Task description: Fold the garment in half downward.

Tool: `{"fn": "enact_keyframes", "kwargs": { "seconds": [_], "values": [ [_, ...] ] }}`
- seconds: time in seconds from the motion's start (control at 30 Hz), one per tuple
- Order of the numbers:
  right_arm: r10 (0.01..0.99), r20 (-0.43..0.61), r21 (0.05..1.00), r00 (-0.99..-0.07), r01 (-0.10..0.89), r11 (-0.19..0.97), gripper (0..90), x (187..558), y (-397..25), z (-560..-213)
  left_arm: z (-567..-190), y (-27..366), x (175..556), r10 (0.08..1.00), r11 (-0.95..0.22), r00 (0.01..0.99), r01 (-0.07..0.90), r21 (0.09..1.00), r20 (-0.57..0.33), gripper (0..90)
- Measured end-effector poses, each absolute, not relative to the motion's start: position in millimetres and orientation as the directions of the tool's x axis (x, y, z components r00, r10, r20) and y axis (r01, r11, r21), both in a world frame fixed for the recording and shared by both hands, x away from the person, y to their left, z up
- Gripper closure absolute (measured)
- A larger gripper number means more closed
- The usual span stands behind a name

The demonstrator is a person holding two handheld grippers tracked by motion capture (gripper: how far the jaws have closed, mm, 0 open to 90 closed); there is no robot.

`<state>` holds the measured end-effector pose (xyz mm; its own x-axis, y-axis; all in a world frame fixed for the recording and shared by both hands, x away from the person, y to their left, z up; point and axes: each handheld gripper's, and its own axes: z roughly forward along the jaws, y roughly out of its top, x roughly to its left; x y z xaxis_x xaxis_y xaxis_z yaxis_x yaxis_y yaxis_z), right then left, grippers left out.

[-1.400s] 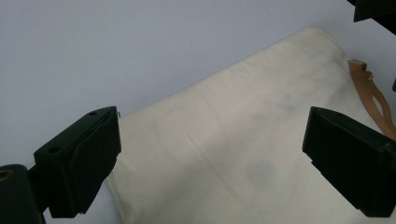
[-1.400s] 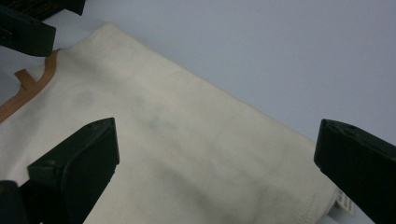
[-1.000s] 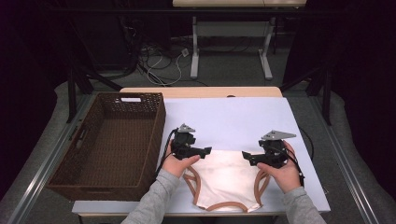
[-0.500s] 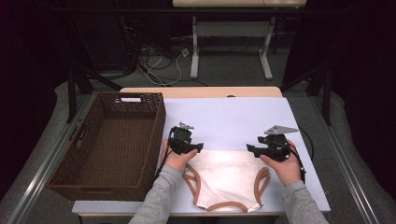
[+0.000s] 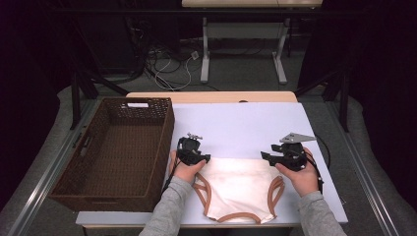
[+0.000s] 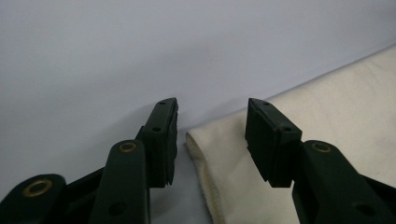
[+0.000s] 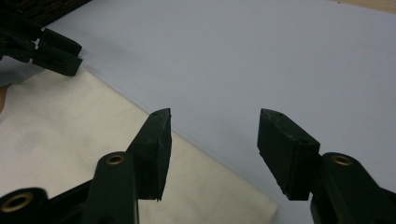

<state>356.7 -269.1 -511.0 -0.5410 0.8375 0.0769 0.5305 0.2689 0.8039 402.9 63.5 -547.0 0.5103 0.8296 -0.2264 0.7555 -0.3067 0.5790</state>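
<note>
A cream garment (image 5: 238, 189) with brown trimmed openings lies flat on the pale table (image 5: 236, 123) near its front edge. My left gripper (image 5: 203, 158) sits at the garment's far left corner. In the left gripper view my left gripper (image 6: 212, 107) is open, with the corner of the garment (image 6: 327, 102) lying between the jaws, untouched. My right gripper (image 5: 266, 156) is at the far right corner. In the right gripper view my right gripper (image 7: 215, 114) is open above the edge of the garment (image 7: 70, 126), with the left gripper (image 7: 51, 51) showing farther off.
A dark brown wicker basket (image 5: 78, 189), with nothing in it, stands along the table's left side, close to the left hand. Bare table surface stretches beyond the garment to the far edge. On the floor behind are cables (image 5: 172, 64) and a desk frame (image 5: 206, 54).
Both hands have shifted only slightly. The left gripper has turned a little and settled lower at the garment's corner. The garment itself still lies flat.
</note>
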Motion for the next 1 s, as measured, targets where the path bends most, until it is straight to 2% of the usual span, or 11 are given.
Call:
{"fn": "enact_keyframes", "kwargs": {
  "seconds": [0.17, 0.37, 0.53, 0.63, 1.0],
  "values": [
    [0.832, 0.076, 0.811, -0.549, 0.52, 0.269, 44.4, 357, -270, -512, -547, 63, 403, 0.827, -0.31, 0.514, 0.756, 0.576, -0.229, 57.9],
    [0.832, 0.069, 0.801, -0.551, 0.527, 0.283, 44.3, 358, -271, -513, -547, 62, 402, 0.833, -0.341, 0.521, 0.747, 0.571, -0.184, 76.5],
    [0.851, 0.046, 0.789, -0.523, 0.542, 0.29, 45.3, 360, -277, -517, -547, 62, 401, 0.83, -0.346, 0.526, 0.745, 0.57, -0.184, 86.2],
    [0.863, 0.059, 0.766, -0.502, 0.577, 0.283, 49.2, 361, -282, -521, -546, 62, 400, 0.833, -0.332, 0.52, 0.743, 0.581, -0.19, 87.3],
    [0.892, 0.119, 0.701, -0.435, 0.674, 0.235, 54.7, 366, -291, -534, -541, 67, 394, 0.835, -0.281, 0.505, 0.732, 0.621, -0.217, 87.8]
  ]
}}
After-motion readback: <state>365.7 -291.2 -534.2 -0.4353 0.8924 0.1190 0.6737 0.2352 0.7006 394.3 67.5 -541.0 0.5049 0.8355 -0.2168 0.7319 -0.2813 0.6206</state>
